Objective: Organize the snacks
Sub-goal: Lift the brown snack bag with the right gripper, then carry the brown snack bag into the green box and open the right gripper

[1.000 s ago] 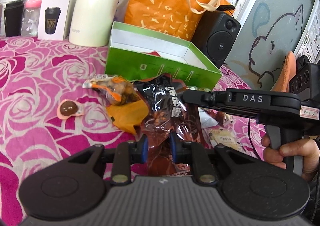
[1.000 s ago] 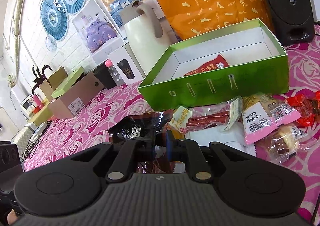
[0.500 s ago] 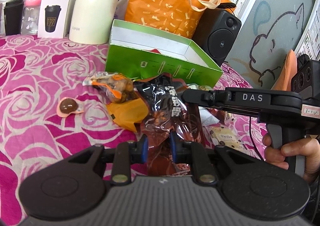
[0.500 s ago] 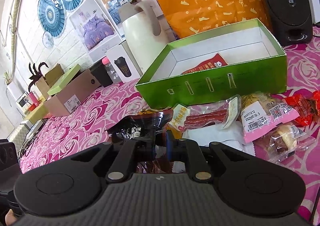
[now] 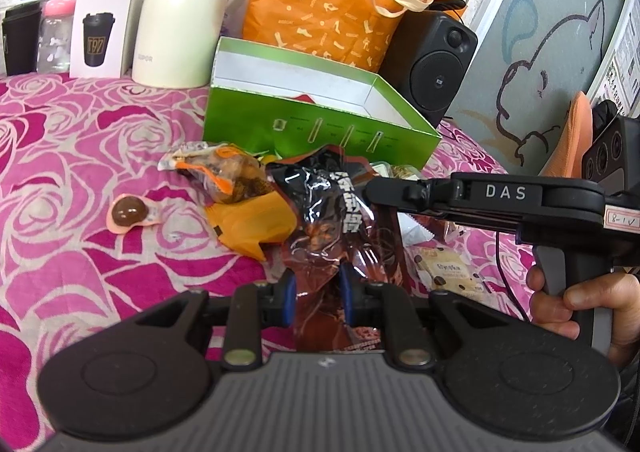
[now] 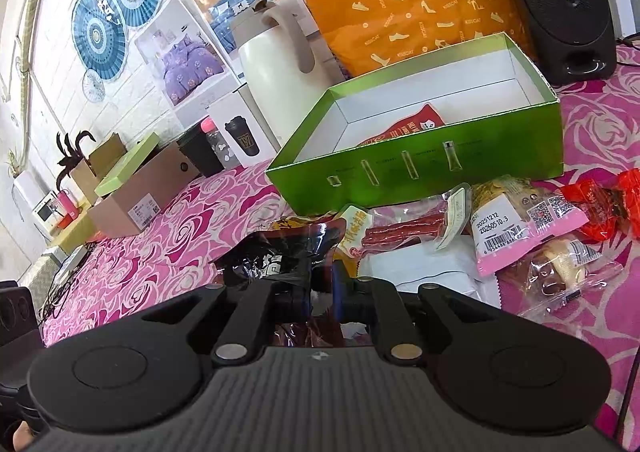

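Observation:
A dark brown and black snack packet (image 5: 336, 211) is stretched between both grippers above the pink rose cloth. My left gripper (image 5: 318, 284) is shut on its near end. My right gripper (image 5: 374, 191) reaches in from the right, held by a hand (image 5: 576, 304), and pinches the packet's far black edge. In the right wrist view the same packet (image 6: 280, 252) is crumpled between the right gripper's (image 6: 322, 284) pads. Behind stands an open green box (image 5: 320, 127) (image 6: 420, 171) with a red packet (image 6: 408, 127) lying inside.
Loose snacks surround the box: an orange packet (image 5: 248, 223), a chocolate ball (image 5: 130, 211), a cookie packet (image 5: 448, 272), sausage sticks (image 6: 396, 232), a pink bag (image 6: 520, 228), red candies (image 6: 600, 203). A cream jug (image 5: 188, 11), orange bag (image 5: 332, 3) and speaker (image 5: 432, 63) line the back.

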Demonstrator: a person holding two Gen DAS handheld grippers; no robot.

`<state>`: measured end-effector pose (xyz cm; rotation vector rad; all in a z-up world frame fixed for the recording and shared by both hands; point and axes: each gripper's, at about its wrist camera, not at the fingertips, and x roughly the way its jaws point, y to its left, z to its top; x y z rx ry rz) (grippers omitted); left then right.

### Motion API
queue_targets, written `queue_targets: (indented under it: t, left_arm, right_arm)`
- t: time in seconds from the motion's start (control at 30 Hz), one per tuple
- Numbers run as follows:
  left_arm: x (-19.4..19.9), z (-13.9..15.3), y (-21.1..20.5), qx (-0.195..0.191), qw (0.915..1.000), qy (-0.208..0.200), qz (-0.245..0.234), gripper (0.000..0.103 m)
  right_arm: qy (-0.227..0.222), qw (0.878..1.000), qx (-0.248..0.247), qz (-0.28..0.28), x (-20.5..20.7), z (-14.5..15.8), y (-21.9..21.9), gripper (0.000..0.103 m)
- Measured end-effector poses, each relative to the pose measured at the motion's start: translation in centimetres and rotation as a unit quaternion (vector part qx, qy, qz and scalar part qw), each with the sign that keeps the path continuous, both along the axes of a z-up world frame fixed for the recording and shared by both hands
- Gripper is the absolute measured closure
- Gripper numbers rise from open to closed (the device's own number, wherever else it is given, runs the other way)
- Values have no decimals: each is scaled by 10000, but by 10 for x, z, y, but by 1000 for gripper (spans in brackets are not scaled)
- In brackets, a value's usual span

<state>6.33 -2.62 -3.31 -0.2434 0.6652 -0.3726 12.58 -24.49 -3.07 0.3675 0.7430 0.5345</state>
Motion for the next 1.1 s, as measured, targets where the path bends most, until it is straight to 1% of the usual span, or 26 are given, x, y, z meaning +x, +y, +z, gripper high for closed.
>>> queue_targets:
  t: [0.57, 0.83, 1.1]
  left_arm:
    - [0, 1, -1, 43, 10000, -21, -43, 88]
    - [4, 5, -1, -9, 10000, -68, -61, 88]
    - [16, 12, -5, 29, 9999, -128, -89, 88]
  right_arm:
    - [106, 9997, 218, -88, -1, -1, -6, 83]
    - [42, 9998, 155, -86, 4, 6, -5, 83]
    - [6, 9998, 107, -150, 14, 12, -8, 83]
